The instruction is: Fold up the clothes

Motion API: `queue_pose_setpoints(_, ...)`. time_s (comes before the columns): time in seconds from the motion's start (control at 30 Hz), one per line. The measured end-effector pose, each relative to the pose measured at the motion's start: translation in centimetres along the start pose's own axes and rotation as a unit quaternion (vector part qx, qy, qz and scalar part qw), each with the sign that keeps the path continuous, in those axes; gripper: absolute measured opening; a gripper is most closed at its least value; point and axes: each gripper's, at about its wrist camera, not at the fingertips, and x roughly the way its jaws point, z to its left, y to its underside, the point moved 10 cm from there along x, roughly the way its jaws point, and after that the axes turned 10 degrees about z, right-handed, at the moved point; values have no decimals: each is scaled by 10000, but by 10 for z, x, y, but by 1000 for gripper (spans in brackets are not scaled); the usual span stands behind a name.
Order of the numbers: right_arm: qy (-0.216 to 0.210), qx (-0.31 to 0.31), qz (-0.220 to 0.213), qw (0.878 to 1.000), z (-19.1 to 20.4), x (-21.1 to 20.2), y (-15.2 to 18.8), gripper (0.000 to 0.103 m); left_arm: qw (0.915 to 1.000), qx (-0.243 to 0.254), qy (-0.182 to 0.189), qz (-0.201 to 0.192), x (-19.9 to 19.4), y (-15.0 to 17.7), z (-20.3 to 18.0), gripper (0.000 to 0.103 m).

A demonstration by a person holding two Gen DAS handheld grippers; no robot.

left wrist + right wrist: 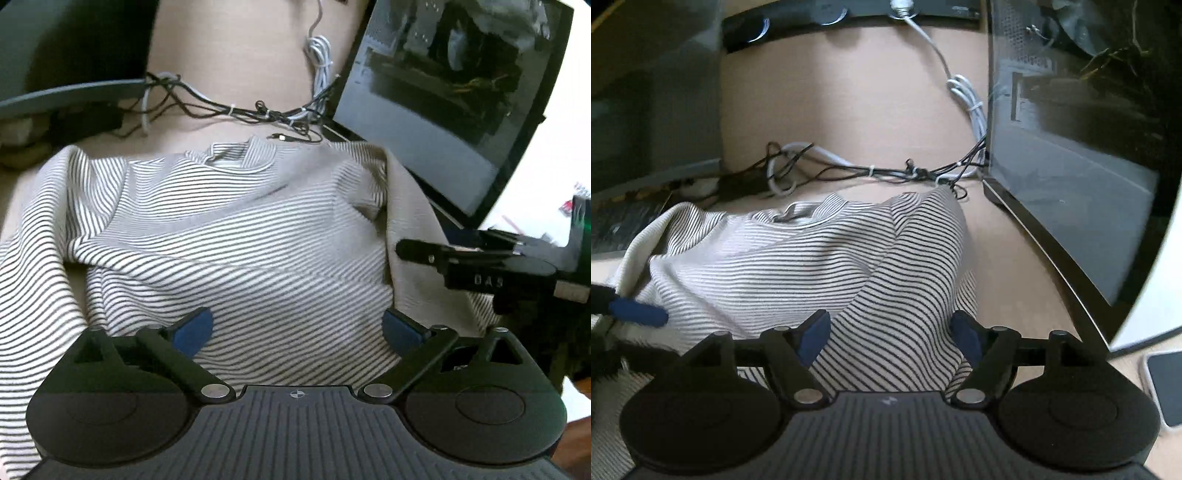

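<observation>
Left wrist view, left claw (pixel 297 332): hanging spread wide above the striped shirt (pixel 229 236).
Right claw (pixel 890 338): gaping open over the shirt.
Shirt: lying rumpled on the surface (pixel 849 110).

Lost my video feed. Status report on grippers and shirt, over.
Left gripper open, right gripper open, both over cloth. Striped shirt rumpled on the desk, unfolded. Cable tangle just behind collar, computer case close at right.

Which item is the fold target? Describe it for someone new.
On the beige tabletop, in front of the tangle of cables, lies a rumpled striped shirt. It is the only fabric there, white with thin dark stripes, collar toward the cables.
</observation>
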Motion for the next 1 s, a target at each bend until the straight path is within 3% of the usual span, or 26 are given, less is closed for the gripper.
queue_pose_setpoints(0.17,639,-558,-136,9963,-22,-46,-25,74,9989,-222,-407,-41,-20,-5,31,103)
queue_pose_setpoints(0.27,358,-1047,111,9938,-6,-76,-32,74,9947,-534,-846,-233,-39,-12,60,103)
queue_pose_setpoints(0.4,-370,-1543,797,9841,52,-80,5,74,9845,-1352,-1010,-478,-66,-23,104,103)
queue_pose_setpoints(0.5,-215,-2051,1143,9718,81,-62,42,71,9802,-1563,-1028,-653,-81,-34,121,103)
queue_pose_setpoints(0.6,-99,-2154,1339,9672,79,-48,56,28,9804,-1433,-1074,-818,-94,-44,122,103)
queue_pose_setpoints(0.63,-96,-2130,1350,9676,76,-49,51,9,9810,-1380,-1062,-858,-99,-47,122,103)
queue_pose_setpoints(0.73,479,-1931,771,9770,35,-65,-12,9,9809,-1293,-1082,-970,-116,-44,122,103)
queue_pose_setpoints(0.87,1284,-1463,-279,9805,-24,-101,-111,9,9803,-1241,-1147,-1018,-128,-37,122,103)
queue_pose_setpoints(0.93,1498,-1183,-896,9775,-44,-127,-160,9,9803,-1226,-1177,-1007,-132,-33,122,103)
queue_pose_setpoints(1.0,1488,-1083,-1204,9755,-49,-137,-189,9,9804,-1181,-1202,-1021,-137,-31,122,103)
